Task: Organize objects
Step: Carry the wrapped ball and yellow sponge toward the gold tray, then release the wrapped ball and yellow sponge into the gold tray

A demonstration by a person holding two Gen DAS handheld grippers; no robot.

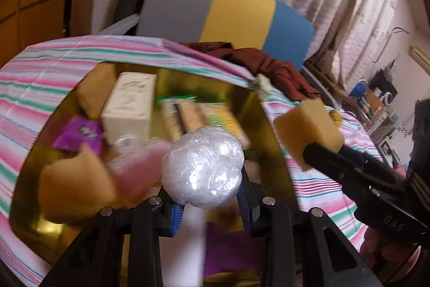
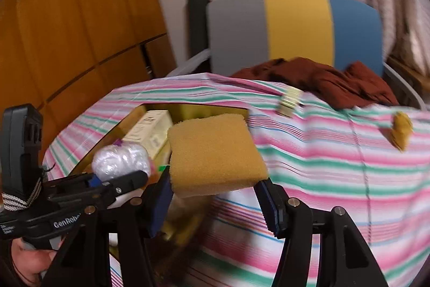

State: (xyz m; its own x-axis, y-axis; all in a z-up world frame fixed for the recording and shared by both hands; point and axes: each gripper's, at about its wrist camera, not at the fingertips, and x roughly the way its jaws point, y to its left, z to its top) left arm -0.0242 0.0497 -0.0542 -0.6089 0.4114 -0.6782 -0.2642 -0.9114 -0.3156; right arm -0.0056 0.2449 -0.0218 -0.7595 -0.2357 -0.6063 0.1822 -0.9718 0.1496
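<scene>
My left gripper (image 1: 207,203) is shut on a ball of crumpled clear plastic wrap (image 1: 203,166) and holds it over the gold box (image 1: 271,141). The ball also shows in the right wrist view (image 2: 121,159). My right gripper (image 2: 215,192) is shut on a yellow sponge block (image 2: 215,152), held just right of the box; the sponge shows in the left wrist view (image 1: 309,133). The box holds a cream carton (image 1: 129,109), a purple packet (image 1: 80,133), a pink item (image 1: 139,168), other sponges (image 1: 72,187) and biscuit packs (image 1: 188,117).
The box lies on a bed with a pink, green and white striped cover (image 2: 336,166). A small cream object (image 2: 289,101) and a yellow scrap (image 2: 400,131) lie on the cover. A maroon cloth (image 2: 322,80) and a grey-yellow-blue chair back (image 2: 295,26) are behind.
</scene>
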